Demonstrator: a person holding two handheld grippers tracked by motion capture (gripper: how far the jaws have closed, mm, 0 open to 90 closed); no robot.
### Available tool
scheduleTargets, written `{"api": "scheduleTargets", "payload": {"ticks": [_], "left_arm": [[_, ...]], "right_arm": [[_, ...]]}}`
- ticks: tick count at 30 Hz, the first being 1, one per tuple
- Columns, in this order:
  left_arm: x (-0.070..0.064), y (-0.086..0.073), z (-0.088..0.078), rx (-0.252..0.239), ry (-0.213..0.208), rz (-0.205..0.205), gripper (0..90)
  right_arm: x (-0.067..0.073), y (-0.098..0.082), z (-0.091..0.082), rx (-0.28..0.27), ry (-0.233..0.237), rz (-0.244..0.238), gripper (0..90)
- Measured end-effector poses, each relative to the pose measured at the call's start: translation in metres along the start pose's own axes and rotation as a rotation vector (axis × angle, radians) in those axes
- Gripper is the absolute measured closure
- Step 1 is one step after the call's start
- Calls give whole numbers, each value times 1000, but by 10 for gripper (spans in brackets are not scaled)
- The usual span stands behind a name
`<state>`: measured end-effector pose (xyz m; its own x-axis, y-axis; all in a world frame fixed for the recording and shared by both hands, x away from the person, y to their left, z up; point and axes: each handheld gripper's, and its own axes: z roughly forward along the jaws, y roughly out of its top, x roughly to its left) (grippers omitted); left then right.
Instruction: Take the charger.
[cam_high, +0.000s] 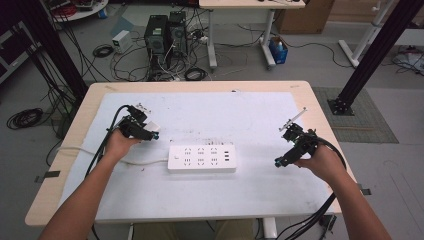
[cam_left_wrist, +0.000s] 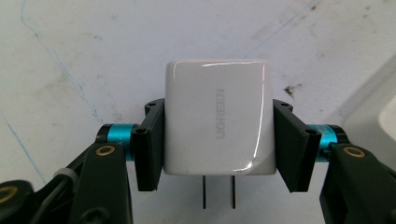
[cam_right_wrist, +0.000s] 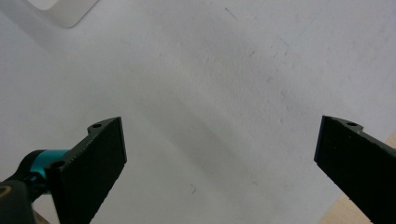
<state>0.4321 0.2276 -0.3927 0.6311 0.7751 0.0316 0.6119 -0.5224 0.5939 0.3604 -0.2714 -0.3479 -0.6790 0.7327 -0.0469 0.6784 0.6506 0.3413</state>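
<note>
A white charger plug (cam_left_wrist: 217, 119) with two flat prongs pointing toward the camera sits between the black jaws of my left gripper (cam_left_wrist: 219, 140), which is shut on its two sides. In the high view the left gripper (cam_high: 148, 131) is at the table's left with the white charger (cam_high: 153, 126) at its tip, just up and left of a white power strip (cam_high: 201, 158). That strip lies in the middle of the white mat, its cable running off to the left. My right gripper (cam_high: 281, 159) stands open to the right of the strip, with nothing between its jaws (cam_right_wrist: 219, 154).
A white mat (cam_high: 200, 200) covers most of the wooden table (cam_high: 320, 100). A corner of the power strip (cam_right_wrist: 60, 9) shows in the right gripper view. Behind the table the floor holds computer towers, cables and black frame posts.
</note>
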Motion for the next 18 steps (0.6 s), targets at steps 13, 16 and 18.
{"api": "scheduleTargets", "payload": {"ticks": [13, 16, 18], "left_arm": [[-25, -5, -47, -65, -73, 127, 427], [-31, -7, -56, -77, -84, 148, 427], [-34, -9, -62, -80, -89, 140, 426]], "right_arm": [[5, 2, 1, -25, -4, -1, 15], [6, 3, 1, -25, -4, -1, 15], [6, 3, 1, -26, -4, -5, 15]]}}
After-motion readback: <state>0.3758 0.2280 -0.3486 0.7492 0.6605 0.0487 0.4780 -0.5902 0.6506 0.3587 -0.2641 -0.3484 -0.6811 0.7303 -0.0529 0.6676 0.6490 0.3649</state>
